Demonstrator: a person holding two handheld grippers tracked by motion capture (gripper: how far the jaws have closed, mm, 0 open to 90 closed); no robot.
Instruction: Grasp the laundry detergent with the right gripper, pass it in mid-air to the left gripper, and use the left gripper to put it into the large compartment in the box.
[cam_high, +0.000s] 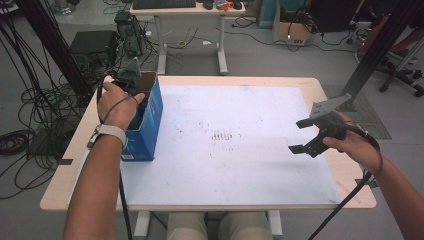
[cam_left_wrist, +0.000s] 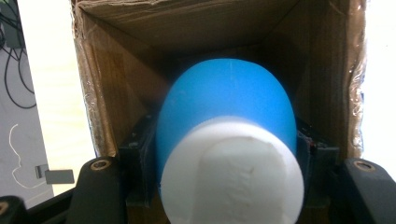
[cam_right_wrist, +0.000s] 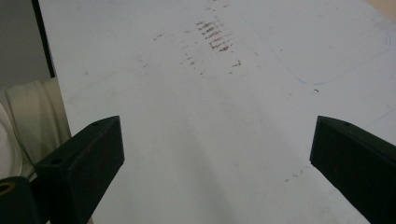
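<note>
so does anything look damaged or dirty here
Two small things. The white mat has brown scuff marks near its middle, like rubbed-in dirt. The cardboard box at the table's left edge has rough, ragged rims. Nothing is spilled.

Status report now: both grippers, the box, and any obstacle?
Left gripper inside blue cardboard box, shut on blue-and-white object. Right gripper open, above white mat. Nothing in the way.
</note>
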